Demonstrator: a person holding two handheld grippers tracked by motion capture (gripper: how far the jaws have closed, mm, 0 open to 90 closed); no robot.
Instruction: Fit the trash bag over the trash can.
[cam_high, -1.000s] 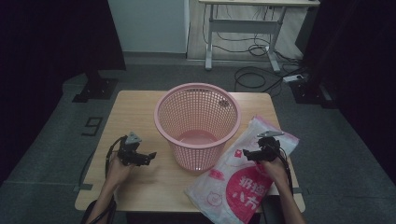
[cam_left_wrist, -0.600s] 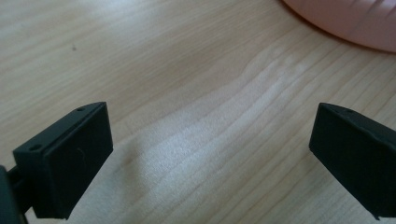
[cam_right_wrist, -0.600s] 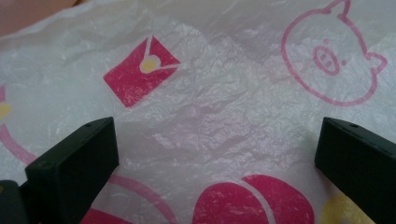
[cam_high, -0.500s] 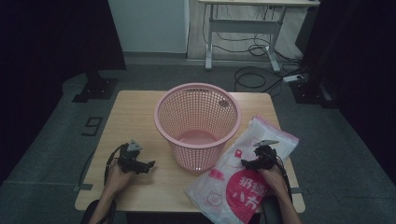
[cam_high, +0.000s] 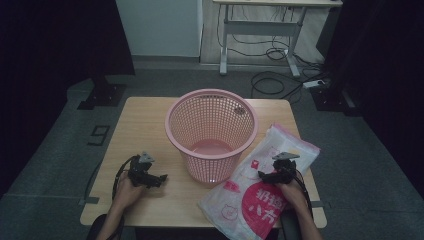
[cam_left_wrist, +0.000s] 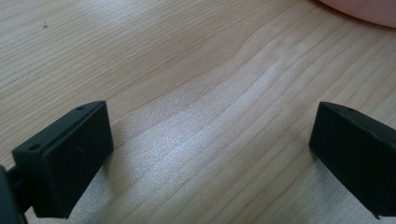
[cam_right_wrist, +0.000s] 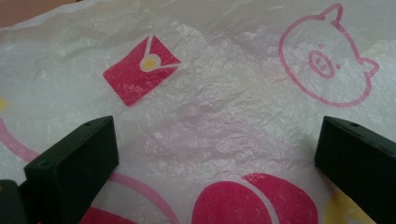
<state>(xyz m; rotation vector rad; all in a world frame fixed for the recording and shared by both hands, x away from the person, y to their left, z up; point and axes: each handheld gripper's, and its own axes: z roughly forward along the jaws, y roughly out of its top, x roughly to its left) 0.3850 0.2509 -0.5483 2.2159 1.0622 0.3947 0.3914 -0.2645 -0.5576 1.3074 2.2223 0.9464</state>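
A pink mesh basket stands upright in the middle of the wooden table. To its right lies a flat white plastic bag printed with pink and red pictures. My right gripper rests low over the bag, open, with the crinkled plastic between its spread jaws. My left gripper lies on the bare table at the front left, pointing toward the basket's base. It is open too, with bare wood between its jaws and a pink sliver of the basket at the top right.
The bag overhangs the table's front right edge. Beyond the table is grey floor with cables, a desk frame and dark curtains on both sides. Bare wood lies left of and behind the basket.
Both grippers have drawn back toward the person and come lower. The left one has settled on the table; the right one sits lower over the bag.
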